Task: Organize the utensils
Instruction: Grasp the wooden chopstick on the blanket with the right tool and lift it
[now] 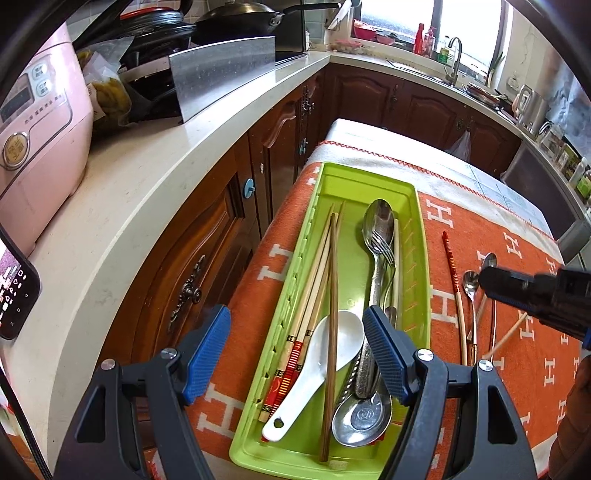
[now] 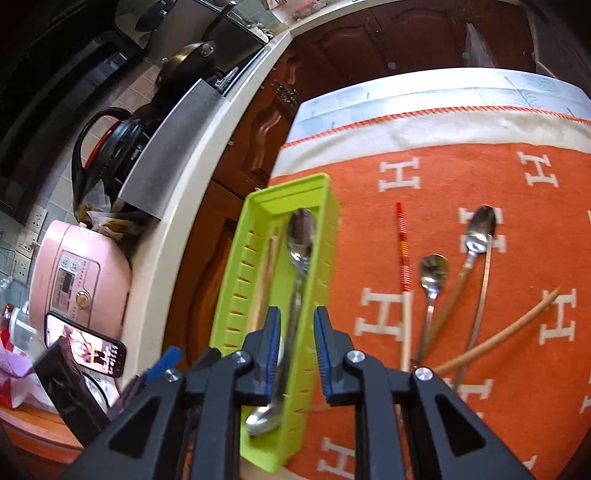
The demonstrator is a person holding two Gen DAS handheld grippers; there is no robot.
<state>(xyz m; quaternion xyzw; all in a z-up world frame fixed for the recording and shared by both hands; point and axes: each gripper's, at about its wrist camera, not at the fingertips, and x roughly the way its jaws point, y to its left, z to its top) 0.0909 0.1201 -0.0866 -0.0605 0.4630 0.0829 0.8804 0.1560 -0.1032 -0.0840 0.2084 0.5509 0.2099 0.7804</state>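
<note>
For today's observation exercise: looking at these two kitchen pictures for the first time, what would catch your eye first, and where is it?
The bright green tray stands out first, lying on the orange cloth beside the counter and filled with chopsticks, metal spoons and a white ceramic spoon. To its right, loose utensils lie scattered on the cloth, among them a red striped chopstick and two small metal spoons. The pink rice cooker sits on the counter at far left.

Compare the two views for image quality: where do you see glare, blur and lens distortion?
Left wrist view: sharp; the window is blown out white, the pale countertop edge bows with fisheye curvature. Right wrist view: softer; the lime-green plastic utensil tray and the long steel spoon inside it look smeared, and dark vignette fills the corners.
</note>
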